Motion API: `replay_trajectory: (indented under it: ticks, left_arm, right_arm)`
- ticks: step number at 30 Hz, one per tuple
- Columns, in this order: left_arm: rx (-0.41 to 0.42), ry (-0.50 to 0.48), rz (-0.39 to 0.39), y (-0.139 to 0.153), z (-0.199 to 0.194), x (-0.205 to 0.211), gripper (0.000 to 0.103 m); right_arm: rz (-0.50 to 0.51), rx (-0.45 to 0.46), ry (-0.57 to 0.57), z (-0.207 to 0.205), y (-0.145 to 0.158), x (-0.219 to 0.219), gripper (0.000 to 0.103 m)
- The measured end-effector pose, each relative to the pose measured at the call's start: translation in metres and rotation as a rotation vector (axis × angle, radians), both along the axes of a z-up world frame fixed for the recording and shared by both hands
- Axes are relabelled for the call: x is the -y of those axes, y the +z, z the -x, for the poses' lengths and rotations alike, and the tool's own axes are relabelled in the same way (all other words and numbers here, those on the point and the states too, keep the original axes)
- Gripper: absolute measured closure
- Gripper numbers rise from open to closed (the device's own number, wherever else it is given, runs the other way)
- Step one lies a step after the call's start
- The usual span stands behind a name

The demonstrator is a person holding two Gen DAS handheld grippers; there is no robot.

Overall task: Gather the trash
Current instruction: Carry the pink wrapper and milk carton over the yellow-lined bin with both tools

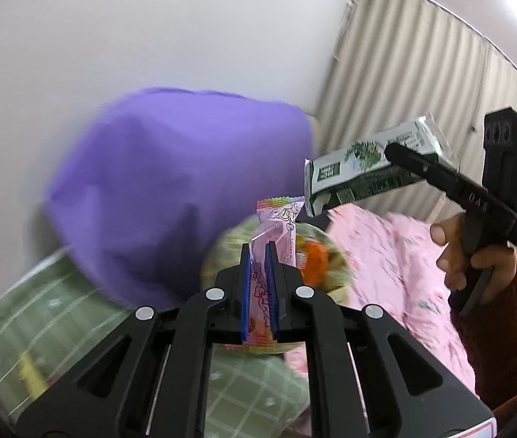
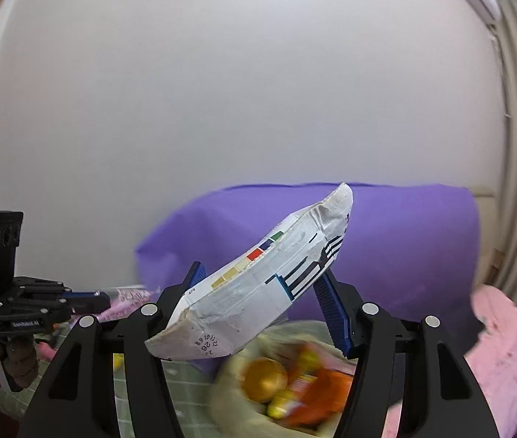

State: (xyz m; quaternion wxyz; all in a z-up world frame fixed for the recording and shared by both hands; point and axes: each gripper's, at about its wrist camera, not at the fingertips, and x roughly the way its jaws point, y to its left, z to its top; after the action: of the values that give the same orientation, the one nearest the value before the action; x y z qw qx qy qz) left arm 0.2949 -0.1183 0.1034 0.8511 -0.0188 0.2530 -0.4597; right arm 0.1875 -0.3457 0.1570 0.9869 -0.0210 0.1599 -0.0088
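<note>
My left gripper (image 1: 258, 246) is shut on a pink candy wrapper (image 1: 280, 226) that sticks up between its blue pads. It hovers over a round basket (image 1: 222, 252) of trash on the bed. My right gripper (image 2: 262, 277) is shut on a flattened white and green drink carton (image 2: 258, 288), held tilted above the same basket (image 2: 236, 376), which holds orange and yellow wrappers. The carton (image 1: 364, 168) and the right gripper (image 1: 389, 151) show at the right of the left wrist view. The left gripper (image 2: 107, 297) shows at the left of the right wrist view.
A purple pillow (image 1: 170, 182) leans on the white wall behind the basket. A green checked blanket (image 1: 57, 310) lies to the left, a pink quilt (image 1: 386, 262) to the right. A curtain (image 1: 422, 73) hangs at the far right.
</note>
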Motion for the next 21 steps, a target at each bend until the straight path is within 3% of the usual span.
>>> replay_trajectory:
  ticks: [3,9,15,21]
  left_arm:
    - [-0.038,-0.107,-0.049,-0.008,-0.013,0.054,0.095]
    - [-0.084,-0.153,-0.196,-0.049,-0.041,0.13,0.095]
    - [-0.136,-0.127,-0.263,-0.083,-0.057,0.159,0.095]
    - [-0.119,-0.11,-0.315,-0.098,-0.067,0.172,0.095]
  right_arm:
    - [-0.001,-0.063,-0.044,0.003,-0.006,0.032,0.045]
    - [-0.102,-0.256,-0.032,-0.024,-0.055,0.08,0.045]
    - [-0.145,-0.403,0.013,-0.079,-0.126,0.089,0.045]
    - [-0.128,-0.439,0.038,-0.1,-0.151,0.091,0.045]
